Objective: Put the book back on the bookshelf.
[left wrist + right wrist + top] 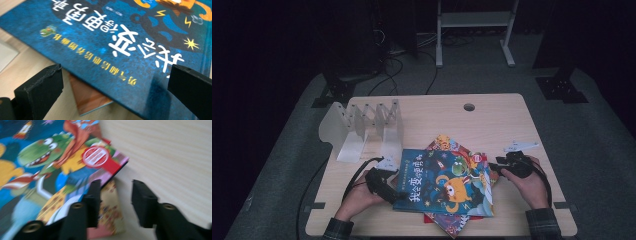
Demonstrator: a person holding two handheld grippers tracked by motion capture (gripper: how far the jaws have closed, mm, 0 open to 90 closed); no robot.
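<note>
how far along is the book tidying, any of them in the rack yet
Nothing looks done: the white rack stands without books, and both lie stacked flat on the table. In hand: the left gripper sits open at the blue book's left edge, with its jaws on either side of that edge, and the right gripper, jaws apart, is at its right corner. Left: lifting the blue book, then the book under it.

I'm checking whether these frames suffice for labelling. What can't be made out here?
- Lower book: cover mostly hidden under the blue book, high view.
- Right claw: motion blur hides whether its pads touch the book edge, right gripper view.
- Blue book's small print: too small, high view.
</note>
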